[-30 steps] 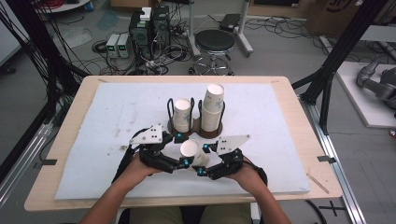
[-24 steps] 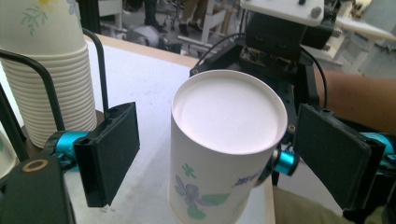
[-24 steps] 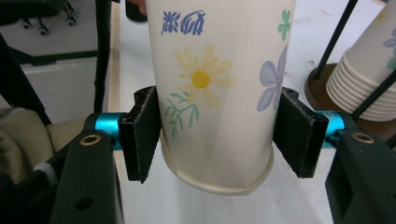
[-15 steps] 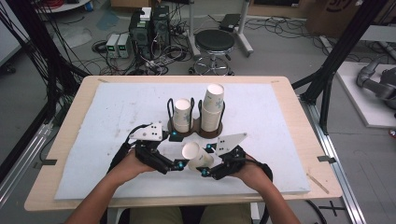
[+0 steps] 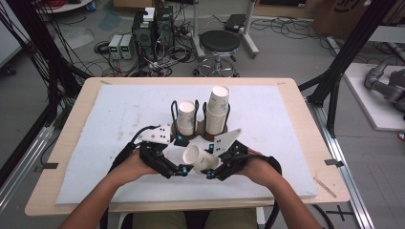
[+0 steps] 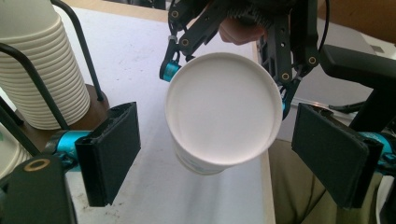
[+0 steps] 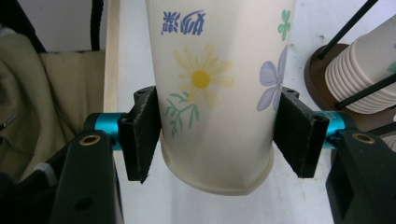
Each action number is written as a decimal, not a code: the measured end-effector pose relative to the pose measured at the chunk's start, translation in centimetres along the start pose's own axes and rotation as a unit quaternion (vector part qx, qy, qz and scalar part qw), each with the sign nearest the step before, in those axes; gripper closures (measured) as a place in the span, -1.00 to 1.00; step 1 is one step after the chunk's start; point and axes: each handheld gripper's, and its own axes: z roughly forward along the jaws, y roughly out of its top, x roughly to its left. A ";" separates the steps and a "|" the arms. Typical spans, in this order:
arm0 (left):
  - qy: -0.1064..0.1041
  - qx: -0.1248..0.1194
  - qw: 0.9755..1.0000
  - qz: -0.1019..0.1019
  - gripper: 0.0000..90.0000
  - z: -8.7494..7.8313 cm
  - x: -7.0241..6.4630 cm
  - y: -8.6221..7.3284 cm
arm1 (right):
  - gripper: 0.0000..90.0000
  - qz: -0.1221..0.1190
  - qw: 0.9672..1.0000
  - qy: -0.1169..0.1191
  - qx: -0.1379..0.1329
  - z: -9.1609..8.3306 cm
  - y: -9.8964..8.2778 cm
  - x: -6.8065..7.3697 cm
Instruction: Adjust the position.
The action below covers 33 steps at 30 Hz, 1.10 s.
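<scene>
A flowered paper cup (image 5: pixel 197 159) is pinched near its base by the right gripper (image 5: pixel 213 168), held tilted above the white-padded table (image 5: pixel 286 143). The left gripper (image 5: pixel 177 167) is seen with fingers (image 6: pixel 112 151) spread, flanking the cup's mouth untouched. Beyond, stacked cups (image 5: pixel 218 109) are kept in a wire rack (image 5: pixel 203 128)

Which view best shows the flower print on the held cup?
Right gripper view: the paper cup faces it side-on, daisy and blue characters sharp, the right gripper shut on it. Left gripper view looks into its white mouth. High view shows it small, tilted.
</scene>
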 end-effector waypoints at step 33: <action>-0.030 0.041 0.998 0.029 -0.19 0.9 0.3 -0.3 | -0.23 -0.029 0.995 0.029 0.096 1.1 2.4 0.1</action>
